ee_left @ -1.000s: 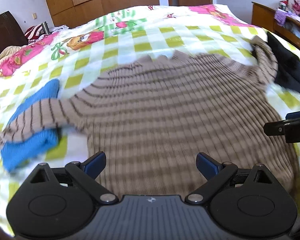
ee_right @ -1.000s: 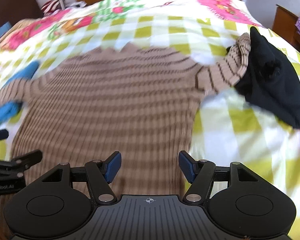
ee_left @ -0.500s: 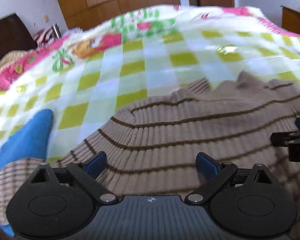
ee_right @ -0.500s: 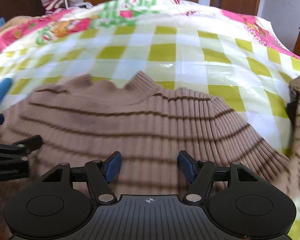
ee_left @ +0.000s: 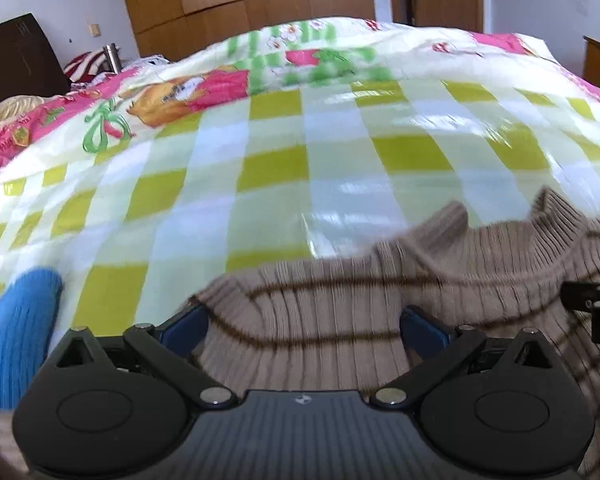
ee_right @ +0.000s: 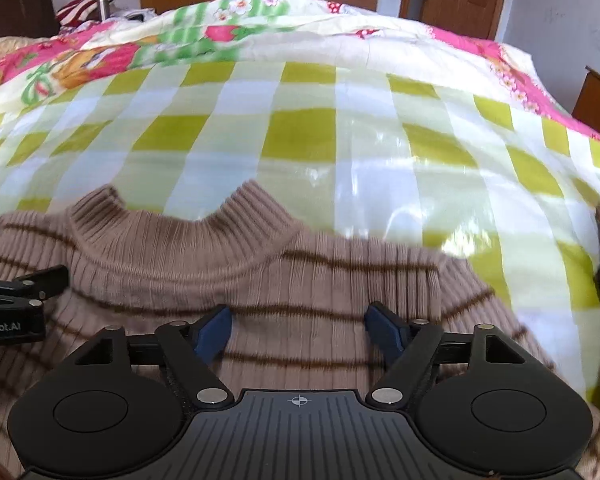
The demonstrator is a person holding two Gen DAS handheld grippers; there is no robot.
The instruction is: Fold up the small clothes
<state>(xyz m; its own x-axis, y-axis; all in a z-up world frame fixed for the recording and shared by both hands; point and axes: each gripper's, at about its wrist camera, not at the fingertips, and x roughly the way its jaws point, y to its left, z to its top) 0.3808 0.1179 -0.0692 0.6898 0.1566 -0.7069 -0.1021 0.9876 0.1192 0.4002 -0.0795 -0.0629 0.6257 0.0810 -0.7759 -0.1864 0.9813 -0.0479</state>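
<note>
The quilt (ee_right: 340,140) fills the upper frame, and the sweater (ee_right: 260,280) is spread across the lower half, collar up. Compared with a second ago, both grippers are now parked over the shoulders. The right gripper (ee_right: 298,326) has just been opened wider; the left gripper (ee_left: 304,326) is spread wide too, with nothing pinched yet. Shoulder grabs look next.

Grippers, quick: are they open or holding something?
Left gripper: open, over the sweater, holding nothing.
Right gripper: open, jaws just widened, holding nothing.
</note>
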